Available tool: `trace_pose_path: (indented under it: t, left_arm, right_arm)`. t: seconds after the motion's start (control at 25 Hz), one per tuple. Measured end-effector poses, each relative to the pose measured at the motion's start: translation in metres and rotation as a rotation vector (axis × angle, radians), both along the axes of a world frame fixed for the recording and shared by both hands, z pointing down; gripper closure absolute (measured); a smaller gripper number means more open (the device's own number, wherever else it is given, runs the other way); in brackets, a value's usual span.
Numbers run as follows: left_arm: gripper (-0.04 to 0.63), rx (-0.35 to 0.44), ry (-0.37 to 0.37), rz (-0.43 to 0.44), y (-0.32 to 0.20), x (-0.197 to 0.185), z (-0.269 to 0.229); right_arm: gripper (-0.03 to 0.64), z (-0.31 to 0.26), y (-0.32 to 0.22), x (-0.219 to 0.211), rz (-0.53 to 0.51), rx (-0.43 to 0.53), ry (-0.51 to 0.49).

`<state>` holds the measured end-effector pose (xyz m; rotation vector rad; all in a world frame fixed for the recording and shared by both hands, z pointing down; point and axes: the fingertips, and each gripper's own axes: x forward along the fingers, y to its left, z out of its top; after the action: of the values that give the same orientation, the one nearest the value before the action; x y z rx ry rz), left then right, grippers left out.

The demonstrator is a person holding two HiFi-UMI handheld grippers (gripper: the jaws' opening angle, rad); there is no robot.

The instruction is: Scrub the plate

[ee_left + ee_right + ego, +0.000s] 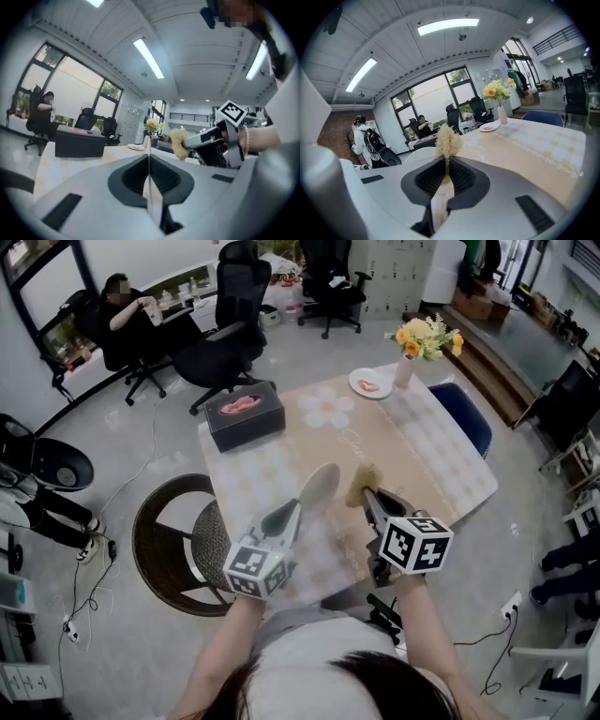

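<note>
1. Left gripper (297, 509): the jaws are clamped on the rim of the plate (321, 486). The plate stands on edge in the air, above the near part of the table (441, 465).
2. Right gripper (368, 497): the jaws are closed on the scrubber (360, 482), a pale yellow fibrous pad whose tuft sticks out past the tips.
3. Position: the scrubber sits just beside the plate's face, with a narrow gap between them. Scrubbing contact appears not yet made.
4. Bring the tuft flat against the face, not against the rim.
5. Apply moderate pressure only. The plate is held by one thin edge, so a hard push probably levers it out of the jaws.
6. Direct each stroke towards the clamped side, so that the force runs into the grip.
7. Overlap the strokes from centre to rim.
8. Work above the table, so that a slip has a short fall.
</note>
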<state>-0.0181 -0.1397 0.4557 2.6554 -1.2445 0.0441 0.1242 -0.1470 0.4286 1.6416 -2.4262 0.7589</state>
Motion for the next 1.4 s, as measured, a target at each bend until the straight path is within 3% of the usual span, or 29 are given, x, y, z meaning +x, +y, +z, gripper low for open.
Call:
trace_pose_path:
  t: [0.16, 0.36, 0.8, 1.04, 1.4]
  left_arm:
    - [0.575, -0.112, 0.189, -0.038, -0.005, -0.007, 0.009]
    - [0.575, -0.177, 0.268, -0.059, -0.009, -0.013, 0.024]
    - [0.575, -0.207, 0.319, -0.102, -0.012, -0.03, 0.041]
    - [0.574, -0.225, 0.289, -0.117, -0.013, -0.032, 0.046]
    - [0.574, -0.23, 0.277, -0.129, -0.013, -0.033, 0.047]
  right_arm:
    - [0.588, 0.013, 0.0, -0.006, 0.01, -0.01, 0.009]
    - [0.587, 0.038, -0.001, -0.011, 0.021, -0.04, 0.007]
    - [0.588, 0.052, 0.001, -0.021, -0.048, -0.049, 0.063]
    - [0.588, 0.055, -0.007, -0.025, -0.05, -0.071, 0.055]
    - [0.588, 0.067, -0.002, -0.018, -0.033, -0.108, 0.124]
